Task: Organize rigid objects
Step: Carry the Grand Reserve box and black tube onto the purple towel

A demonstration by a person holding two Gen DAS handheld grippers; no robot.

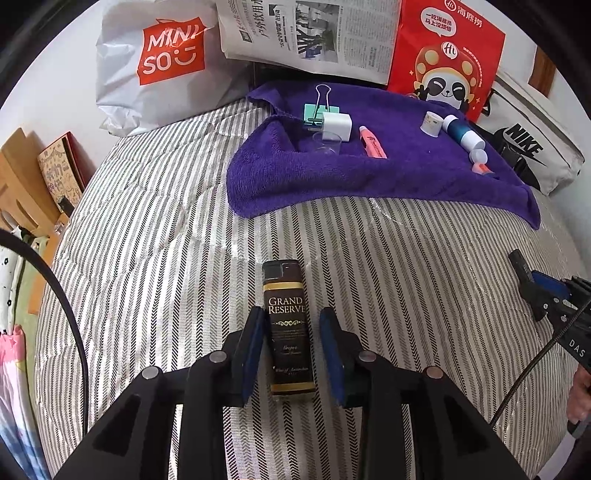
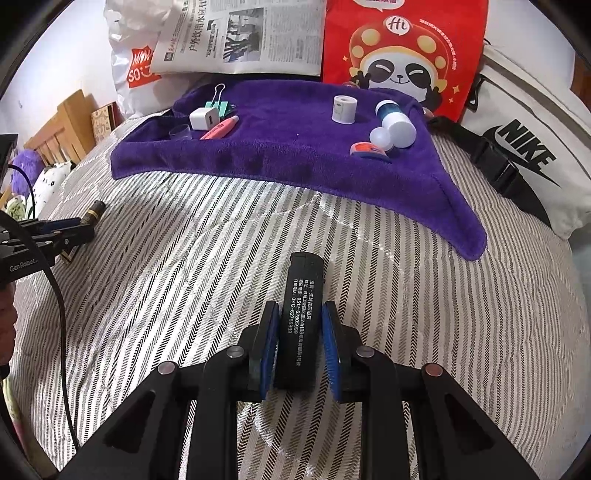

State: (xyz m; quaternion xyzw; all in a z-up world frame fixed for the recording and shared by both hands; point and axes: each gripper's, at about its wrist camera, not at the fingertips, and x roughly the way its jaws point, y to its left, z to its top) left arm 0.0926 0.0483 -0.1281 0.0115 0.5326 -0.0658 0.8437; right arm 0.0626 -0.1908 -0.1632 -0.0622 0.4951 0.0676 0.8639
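Observation:
My left gripper (image 1: 291, 321) has its pads against the sides of a brown "Grand Reserve" lighter (image 1: 288, 325) that lies lengthwise on the striped bed cover. My right gripper (image 2: 300, 317) is shut on a black lighter (image 2: 301, 314) with white print. The purple towel (image 1: 369, 173) lies ahead and holds a green binder clip (image 1: 319, 109), a white charger (image 1: 336, 127), a clear cup (image 1: 327, 142), a pink highlighter (image 1: 373, 142), a small white jar (image 1: 431, 123) and a blue-white bottle (image 1: 463, 131). The towel also shows in the right wrist view (image 2: 280, 147).
A Miniso bag (image 1: 162, 59), a newspaper (image 1: 314, 33), a red panda bag (image 1: 447, 55) and a white Nike bag (image 1: 528, 147) line the back. A wooden bed frame (image 1: 18, 184) stands at the left. The striped cover (image 1: 147, 258) spreads between the grippers and the towel.

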